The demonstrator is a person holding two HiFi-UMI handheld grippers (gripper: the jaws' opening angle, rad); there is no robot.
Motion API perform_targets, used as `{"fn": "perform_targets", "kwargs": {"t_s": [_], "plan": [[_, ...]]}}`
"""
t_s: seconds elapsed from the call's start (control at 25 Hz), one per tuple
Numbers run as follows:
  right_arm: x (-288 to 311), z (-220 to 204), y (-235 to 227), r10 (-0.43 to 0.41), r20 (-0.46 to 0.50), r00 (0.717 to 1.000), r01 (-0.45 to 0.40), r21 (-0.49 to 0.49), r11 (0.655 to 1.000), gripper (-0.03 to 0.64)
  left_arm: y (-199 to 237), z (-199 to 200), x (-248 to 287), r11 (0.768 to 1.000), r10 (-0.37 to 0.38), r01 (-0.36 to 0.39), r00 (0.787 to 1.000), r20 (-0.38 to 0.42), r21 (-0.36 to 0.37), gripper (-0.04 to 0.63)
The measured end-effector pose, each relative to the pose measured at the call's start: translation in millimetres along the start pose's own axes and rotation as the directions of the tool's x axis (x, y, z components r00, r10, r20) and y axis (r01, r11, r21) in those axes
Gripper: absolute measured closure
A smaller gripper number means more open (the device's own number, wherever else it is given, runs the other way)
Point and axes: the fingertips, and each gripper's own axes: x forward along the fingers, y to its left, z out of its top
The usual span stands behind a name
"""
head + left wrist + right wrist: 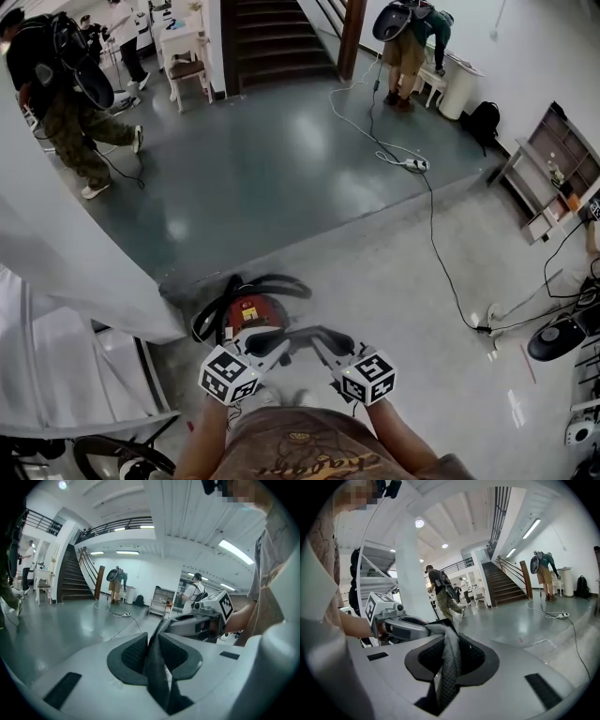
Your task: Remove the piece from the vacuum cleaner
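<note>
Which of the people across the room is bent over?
The person in tan shorts beside the white bin, at the head view's top right; the one in camouflage trousers is walking.

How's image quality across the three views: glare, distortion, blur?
Head view: lamp glare patches on the glossy dark floor, edges bowed, red vacuum cleaner sharp. Left gripper view: strong fisheye, black corners, the piece in the jaws close and slightly soft. Right gripper view: same fisheye, ceiling lamp blown out, mesh of the piece readable.
</note>
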Motion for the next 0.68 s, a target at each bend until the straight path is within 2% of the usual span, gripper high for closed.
{"fn": "perform_targets", "kwargs": {"t_s": [0.68], "plan": [[7, 3, 16, 0.031, 0.006, 0.999, -0.031, -0.024, 0.999, 0.558, 7, 1, -17, 0.999, 0.039, -0.038, 0.999, 0.033, -0.031, 0.52]]}}
